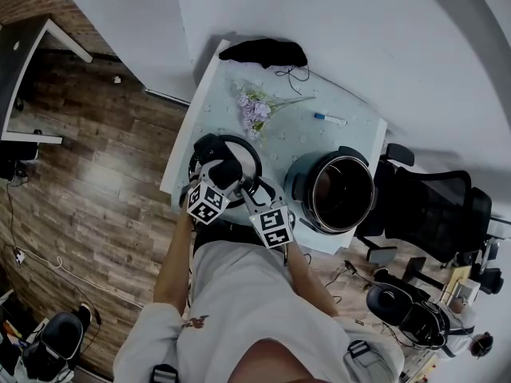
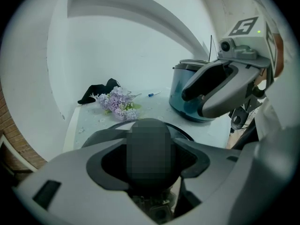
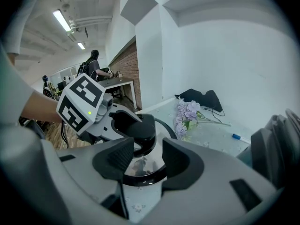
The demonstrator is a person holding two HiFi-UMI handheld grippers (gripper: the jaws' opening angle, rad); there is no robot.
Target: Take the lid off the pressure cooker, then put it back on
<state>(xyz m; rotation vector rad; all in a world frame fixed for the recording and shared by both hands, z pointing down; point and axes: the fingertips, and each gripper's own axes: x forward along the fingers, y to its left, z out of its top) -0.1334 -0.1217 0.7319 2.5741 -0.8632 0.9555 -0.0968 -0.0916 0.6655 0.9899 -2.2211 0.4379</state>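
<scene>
The pressure cooker (image 1: 339, 191) stands open on the right of the table, its steel pot bare; it shows teal-grey in the left gripper view (image 2: 187, 102). Its round lid (image 1: 239, 146) lies apart on the table's front left, black rim up. My left gripper (image 1: 223, 172) is shut on the lid's black knob (image 3: 139, 131); in the left gripper view a mosaic patch covers that knob. My right gripper (image 3: 143, 156) hovers open just above the lid's near rim (image 3: 140, 175), with nothing between its fingers.
A bunch of purple flowers (image 1: 255, 108), a blue-capped pen (image 1: 330, 119) and a black cloth (image 1: 263, 52) lie on the far part of the table (image 1: 351, 138). A white wall rises behind. A black office chair (image 1: 431, 206) stands to the right of the cooker.
</scene>
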